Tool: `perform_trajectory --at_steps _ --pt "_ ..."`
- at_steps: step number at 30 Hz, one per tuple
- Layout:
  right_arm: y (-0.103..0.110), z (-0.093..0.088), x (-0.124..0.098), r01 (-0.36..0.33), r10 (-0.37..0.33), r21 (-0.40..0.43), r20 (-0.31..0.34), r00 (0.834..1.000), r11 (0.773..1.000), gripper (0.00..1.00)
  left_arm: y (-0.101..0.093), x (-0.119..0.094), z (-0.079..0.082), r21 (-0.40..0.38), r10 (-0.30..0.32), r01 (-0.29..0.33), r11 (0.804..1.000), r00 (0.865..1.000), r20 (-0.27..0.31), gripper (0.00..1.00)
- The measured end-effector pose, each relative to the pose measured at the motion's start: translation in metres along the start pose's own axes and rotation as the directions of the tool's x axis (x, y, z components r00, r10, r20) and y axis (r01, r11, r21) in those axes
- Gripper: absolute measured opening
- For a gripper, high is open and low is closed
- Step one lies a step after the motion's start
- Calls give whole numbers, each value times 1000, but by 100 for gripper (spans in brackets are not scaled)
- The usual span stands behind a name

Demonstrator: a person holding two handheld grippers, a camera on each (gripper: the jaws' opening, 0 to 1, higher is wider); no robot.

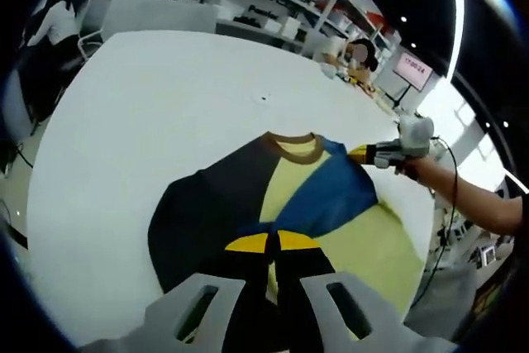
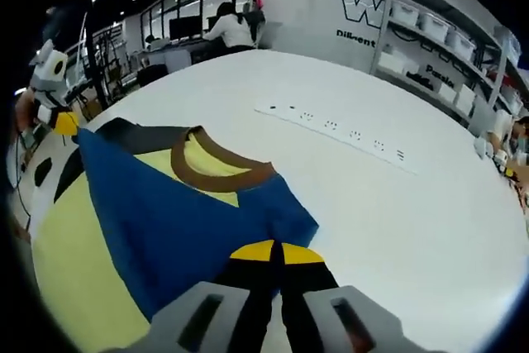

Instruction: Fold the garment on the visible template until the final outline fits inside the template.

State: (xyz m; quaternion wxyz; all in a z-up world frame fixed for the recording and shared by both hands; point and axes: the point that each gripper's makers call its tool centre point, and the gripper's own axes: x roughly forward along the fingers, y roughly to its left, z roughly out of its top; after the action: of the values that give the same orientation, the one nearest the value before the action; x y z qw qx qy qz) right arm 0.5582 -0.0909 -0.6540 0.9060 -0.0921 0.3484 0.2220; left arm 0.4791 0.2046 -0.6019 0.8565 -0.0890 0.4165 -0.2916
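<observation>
We see a white power strip lying far out on the white surface. Beyond it stand shelves holding white bins, beside a seated person.

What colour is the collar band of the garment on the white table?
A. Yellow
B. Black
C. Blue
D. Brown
D: the collar band around the neck opening is brown, seen in both views, next to the blue sleeve part and pale yellow body of the garment.
</observation>
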Motion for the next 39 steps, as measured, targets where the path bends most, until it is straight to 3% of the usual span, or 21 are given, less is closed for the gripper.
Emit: perform_trajectory --at_steps 6,10,14,17,21,24,31,33,34,37,39 --pt "-21 5 -8 16 -16 43 19 1000 999 0 -2 13 8 -2 -22 22 1000 1000 8 0" --pt "-32 3 -4 50 -51 58 8 999 997 0 0 34 18 46 -9 8 999 999 34 0" --pt "-38 -2 2 79 -80 141 -1 997 987 0 14 48 24 137 72 -78 987 996 52 0" --pt "-41 -5 5 91 -90 165 -12 996 982 0 17 56 23 132 77 -83 988 996 47 0" --pt "-42 -8 5 106 -104 169 -21 994 980 0 27 68 31 191 136 -150 970 987 85 0" --pt "-43 -9 5 114 -111 166 -27 993 979 0 28 77 28 197 142 -155 968 987 77 0" --pt "-42 -10 5 132 -129 149 -28 991 980 0 37 82 26 222 162 -175 959 984 76 0" --pt "-43 -12 6 138 -135 144 -31 990 980 0 34 77 33 306 161 -193 932 979 127 0" --pt "-42 -12 6 139 -136 145 -31 990 980 0 33 76 33 302 163 -195 933 978 129 1" --pt "-42 -11 4 141 -138 145 -27 990 979 0 30 65 29 298 174 -203 933 977 120 15" --pt "-42 -12 3 142 -139 145 -30 990 979 0 31 58 24 260 182 -204 944 978 106 22"
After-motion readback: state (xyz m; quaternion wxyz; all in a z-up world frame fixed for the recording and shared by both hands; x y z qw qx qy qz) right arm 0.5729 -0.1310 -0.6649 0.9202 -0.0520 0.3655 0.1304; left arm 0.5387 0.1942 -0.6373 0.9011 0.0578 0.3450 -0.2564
